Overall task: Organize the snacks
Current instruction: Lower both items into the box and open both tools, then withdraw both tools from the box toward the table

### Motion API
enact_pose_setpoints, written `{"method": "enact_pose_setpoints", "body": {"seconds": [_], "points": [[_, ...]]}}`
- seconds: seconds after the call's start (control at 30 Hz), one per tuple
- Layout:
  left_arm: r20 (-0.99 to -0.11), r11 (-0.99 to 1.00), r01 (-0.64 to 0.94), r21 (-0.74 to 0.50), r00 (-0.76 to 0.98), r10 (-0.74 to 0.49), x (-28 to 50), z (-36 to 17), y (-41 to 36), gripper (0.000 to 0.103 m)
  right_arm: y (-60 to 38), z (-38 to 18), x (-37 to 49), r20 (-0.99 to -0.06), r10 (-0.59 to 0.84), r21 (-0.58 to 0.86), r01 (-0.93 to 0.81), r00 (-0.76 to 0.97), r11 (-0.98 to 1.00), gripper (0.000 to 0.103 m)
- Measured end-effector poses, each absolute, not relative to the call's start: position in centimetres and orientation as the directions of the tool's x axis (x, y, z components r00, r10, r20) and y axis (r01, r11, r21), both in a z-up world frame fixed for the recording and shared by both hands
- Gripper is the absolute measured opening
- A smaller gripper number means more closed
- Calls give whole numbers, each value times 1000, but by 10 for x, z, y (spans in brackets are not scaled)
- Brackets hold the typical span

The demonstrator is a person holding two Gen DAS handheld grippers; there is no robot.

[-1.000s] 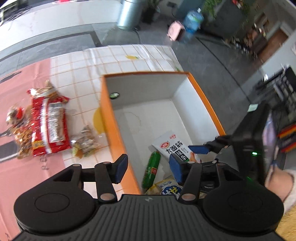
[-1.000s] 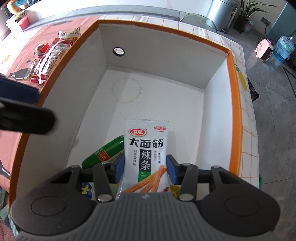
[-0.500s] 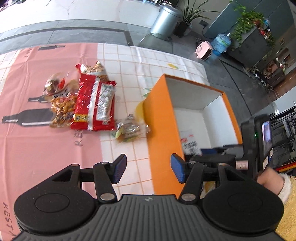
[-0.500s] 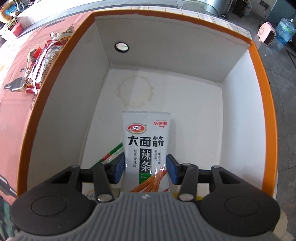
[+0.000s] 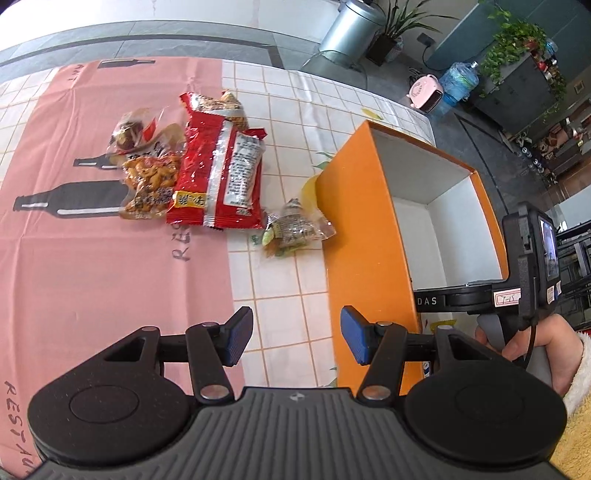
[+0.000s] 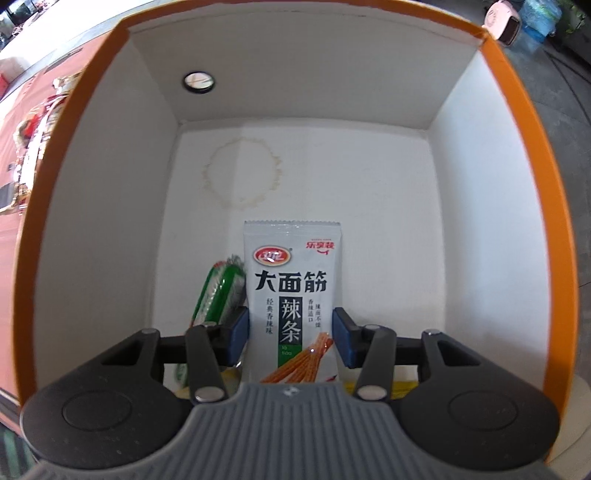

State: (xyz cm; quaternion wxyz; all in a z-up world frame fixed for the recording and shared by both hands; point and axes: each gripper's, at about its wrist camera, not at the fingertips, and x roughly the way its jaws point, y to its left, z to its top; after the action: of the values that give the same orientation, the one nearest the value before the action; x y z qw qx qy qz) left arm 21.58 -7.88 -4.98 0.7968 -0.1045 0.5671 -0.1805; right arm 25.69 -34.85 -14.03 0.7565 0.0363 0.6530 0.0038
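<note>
My right gripper (image 6: 291,332) points down into the orange box (image 6: 535,184), shut on a white spicy-strip packet (image 6: 291,280) gripped across its width. A green sausage (image 6: 221,295) lies on the box floor just left of it. My left gripper (image 5: 295,332) hangs open and empty over the tablecloth, beside the orange box's (image 5: 362,240) outer wall. Loose snacks lie ahead of it: a red packet (image 5: 218,173), a peanut packet (image 5: 147,181), a clear packet of dark pieces (image 5: 129,133) and a small clear packet (image 5: 295,232) close to the box.
A person's hand (image 5: 535,343) holds the right gripper's body (image 5: 480,295) over the box. The pink and white tiled tablecloth (image 5: 92,277) covers the table. Beyond its far edge stand a metal bin (image 5: 354,26), a pink heater (image 5: 426,92) and a water bottle (image 5: 458,79).
My left gripper swung from above the box's inside out to the left, over the tablecloth. My right gripper sank deeper into the box with the white packet.
</note>
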Motion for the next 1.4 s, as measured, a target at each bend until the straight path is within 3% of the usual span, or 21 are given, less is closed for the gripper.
{"method": "enact_pose_setpoints", "body": {"seconds": [0.33, 0.67, 1.07, 1.4], "points": [[-869, 914, 168, -369, 287, -404, 211, -49, -67, 64, -335, -130, 254, -987, -24, -22, 16, 157, 1000, 51], [-851, 916, 228, -330, 348, -393, 186, -23, -57, 64, -321, -71, 217, -959, -64, -67, -3, 275, 998, 53], [-786, 919, 240, -314, 477, -393, 150, -4, -32, 61, -262, 4, 138, -834, 69, 57, -39, 547, 998, 53], [-759, 946, 183, -266, 566, -323, 132, -7, -2, 57, -189, -2, 83, -713, 154, 166, -49, 684, 985, 53]]}}
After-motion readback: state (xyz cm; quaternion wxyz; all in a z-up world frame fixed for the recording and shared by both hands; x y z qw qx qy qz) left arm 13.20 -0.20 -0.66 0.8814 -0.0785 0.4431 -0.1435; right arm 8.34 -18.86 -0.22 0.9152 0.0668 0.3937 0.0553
